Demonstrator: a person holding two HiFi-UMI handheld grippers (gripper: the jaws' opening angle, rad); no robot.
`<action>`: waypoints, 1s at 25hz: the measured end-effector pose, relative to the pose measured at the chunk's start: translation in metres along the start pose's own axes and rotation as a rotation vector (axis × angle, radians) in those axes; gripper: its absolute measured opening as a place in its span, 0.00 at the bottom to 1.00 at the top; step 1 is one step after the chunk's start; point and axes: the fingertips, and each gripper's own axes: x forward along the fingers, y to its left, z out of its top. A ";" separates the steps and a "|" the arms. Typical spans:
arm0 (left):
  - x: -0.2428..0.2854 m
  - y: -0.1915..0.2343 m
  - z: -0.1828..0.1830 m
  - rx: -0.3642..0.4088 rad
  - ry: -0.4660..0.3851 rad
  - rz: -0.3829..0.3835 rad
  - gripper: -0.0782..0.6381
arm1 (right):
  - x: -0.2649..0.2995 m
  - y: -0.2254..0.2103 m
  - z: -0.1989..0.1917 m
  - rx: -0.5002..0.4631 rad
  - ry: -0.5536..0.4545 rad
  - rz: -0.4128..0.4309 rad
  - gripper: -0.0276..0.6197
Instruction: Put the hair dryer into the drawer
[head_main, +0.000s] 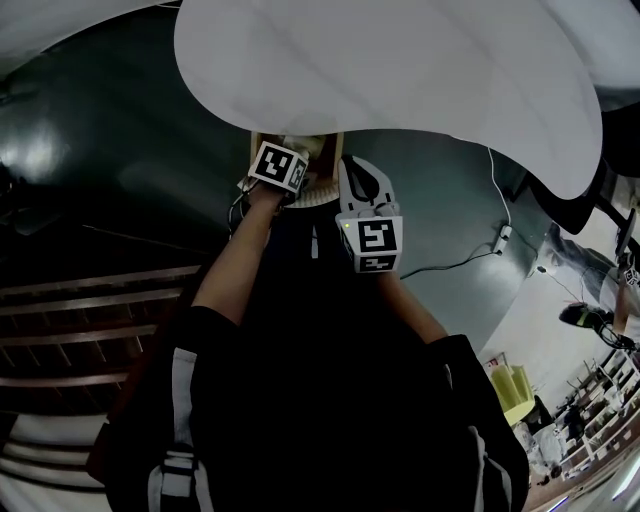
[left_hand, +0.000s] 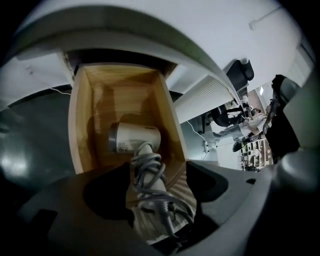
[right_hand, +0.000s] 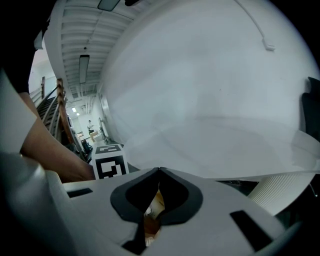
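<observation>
A wooden drawer (left_hand: 79, 117) stands pulled out from under the white table (head_main: 400, 70). The white hair dryer (left_hand: 134, 138) lies on the drawer's floor, barrel pointing left. Its handle, wrapped in grey cord (left_hand: 150, 172), reaches back between the jaws of my left gripper (left_hand: 157, 176). Those jaws stand wide and open, one on each side of the handle, not pressing on it. In the head view the left gripper (head_main: 285, 160) points down into the drawer (head_main: 335, 148). My right gripper (head_main: 357, 180) hovers just right of it, shut and empty (right_hand: 159, 171), aimed at the table's underside.
The table's rim overhangs the back of the drawer. A power strip with a cable (head_main: 503, 238) lies on the dark floor to the right, near an office chair (head_main: 575, 195). Wooden steps (head_main: 90, 300) run along the left.
</observation>
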 end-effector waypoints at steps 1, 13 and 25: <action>-0.004 0.000 0.003 0.001 -0.019 0.007 0.59 | -0.002 0.000 0.001 -0.004 -0.006 0.002 0.08; -0.096 -0.019 0.011 0.094 -0.391 0.186 0.19 | -0.044 0.024 0.031 -0.100 -0.107 0.027 0.08; -0.249 -0.074 0.047 0.189 -0.907 0.240 0.12 | -0.083 0.031 0.109 -0.170 -0.260 0.006 0.08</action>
